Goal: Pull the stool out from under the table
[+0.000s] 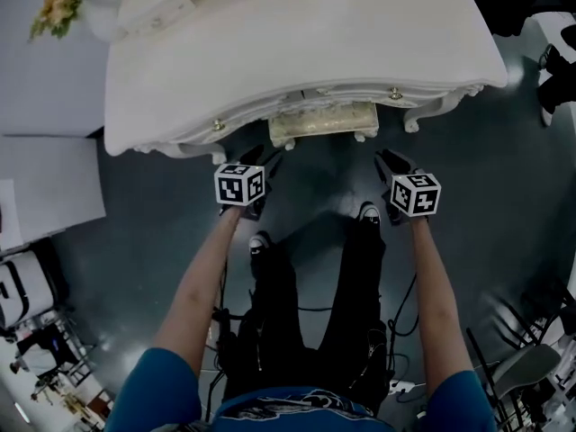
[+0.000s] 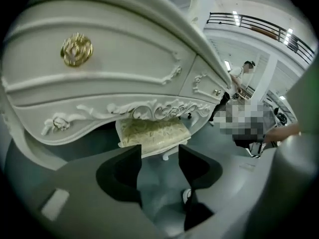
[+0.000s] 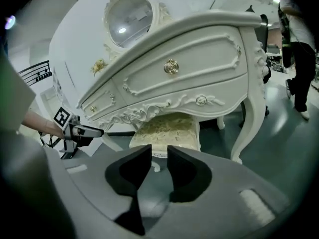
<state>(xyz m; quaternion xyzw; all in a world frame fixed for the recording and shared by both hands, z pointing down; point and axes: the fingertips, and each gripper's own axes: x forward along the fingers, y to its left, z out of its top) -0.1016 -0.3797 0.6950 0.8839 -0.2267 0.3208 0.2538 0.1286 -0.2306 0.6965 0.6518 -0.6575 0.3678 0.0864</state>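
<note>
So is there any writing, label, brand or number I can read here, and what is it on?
No words or numbers can be read in any view.
Left marker cube and right marker cube: black-and-white square patterns, not letters.
Shirt print: too blurred to read.
Wall decoration: music notes on a staff, no words.

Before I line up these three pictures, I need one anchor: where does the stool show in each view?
Head view: stool at upper centre, its cushion edge peeking out from under the white table.
Left gripper view: stool at centre, tucked below the table's carved apron.
Right gripper view: stool at lower centre, between the table's legs.
Shared landmark: the carved apron directly above the cushion.
</note>
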